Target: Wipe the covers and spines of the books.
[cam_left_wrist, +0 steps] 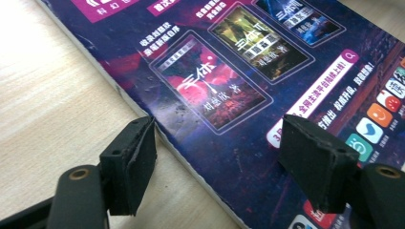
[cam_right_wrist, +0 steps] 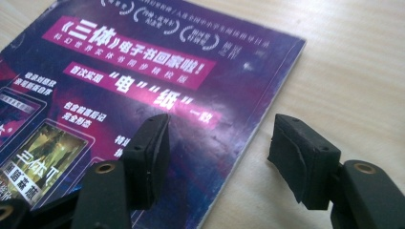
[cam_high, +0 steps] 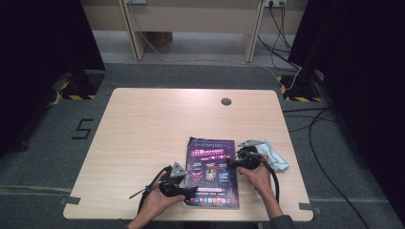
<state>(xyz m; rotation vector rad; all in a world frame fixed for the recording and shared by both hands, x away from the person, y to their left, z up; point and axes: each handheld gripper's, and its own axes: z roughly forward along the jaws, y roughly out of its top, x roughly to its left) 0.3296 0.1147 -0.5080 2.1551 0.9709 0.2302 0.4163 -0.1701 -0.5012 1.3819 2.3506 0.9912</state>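
Left hand-held gripper (cam_high: pixel 190 192), right hand-held gripper (cam_high: pixel 231 162) — both straddling magazine (cam_high: pixel 212 172) edges.

**Wide bare table, crowded near edge**

The table (cam_high: pixel 143 129) lies bare behind and left of the magazine (cam_high: pixel 212 171). A cloth (cam_high: pixel 276 155) blocks the right side, just beside the right gripper (cam_high: pixel 231 162). The left gripper (cam_high: pixel 193 191) straddles the magazine's left edge.

The magazine (cam_high: pixel 212 172) lies flat on the table (cam_high: pixel 143 129), between the left hand-held gripper (cam_high: pixel 191 191) at its left edge and the right hand-held gripper (cam_high: pixel 231 162) at its right edge. Each hand-held gripper straddles its edge, one jaw over the cover and the other over bare table beside it. A folded cloth (cam_high: pixel 277 156) lies on the table just to the right of the right hand-held gripper, and a round cable hole (cam_high: pixel 226 101) sits well beyond both, near the table's far edge.
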